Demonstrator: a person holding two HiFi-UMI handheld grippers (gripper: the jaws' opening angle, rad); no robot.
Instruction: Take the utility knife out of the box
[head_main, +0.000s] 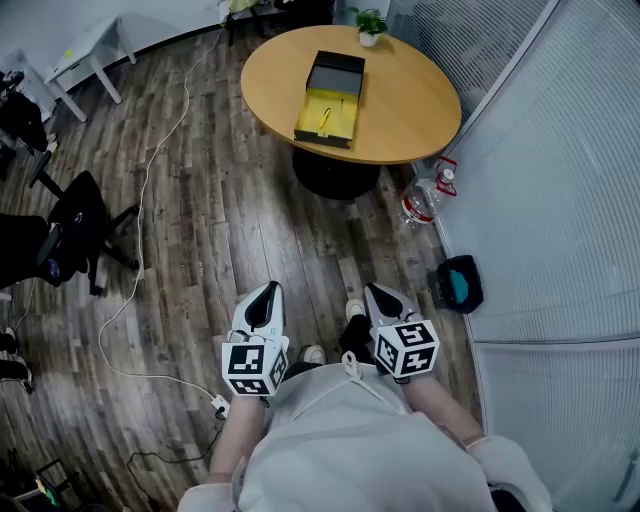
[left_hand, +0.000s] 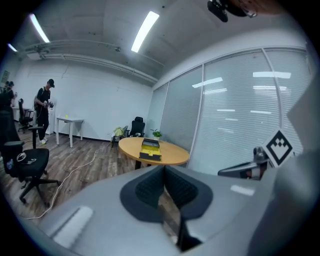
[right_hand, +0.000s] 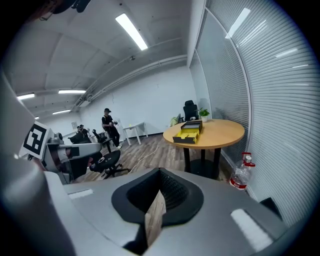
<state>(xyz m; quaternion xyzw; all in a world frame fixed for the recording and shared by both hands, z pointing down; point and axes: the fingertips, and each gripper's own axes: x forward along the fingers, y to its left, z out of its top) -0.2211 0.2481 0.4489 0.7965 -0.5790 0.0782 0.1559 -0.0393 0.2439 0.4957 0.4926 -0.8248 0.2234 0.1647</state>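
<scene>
Left gripper (head_main: 266, 293) and right gripper (head_main: 385, 297) are hovering, fingers clenched on nothing, well apart from the open black-and-yellow box (head_main: 330, 98) on the round wooden worktop (head_main: 410, 100).

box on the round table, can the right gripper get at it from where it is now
Probably not yet. The right gripper is near the person's body, and a stretch of wood floor lies between it and the table bearing the box. Nothing blocks the way; walking closer should do.
</scene>
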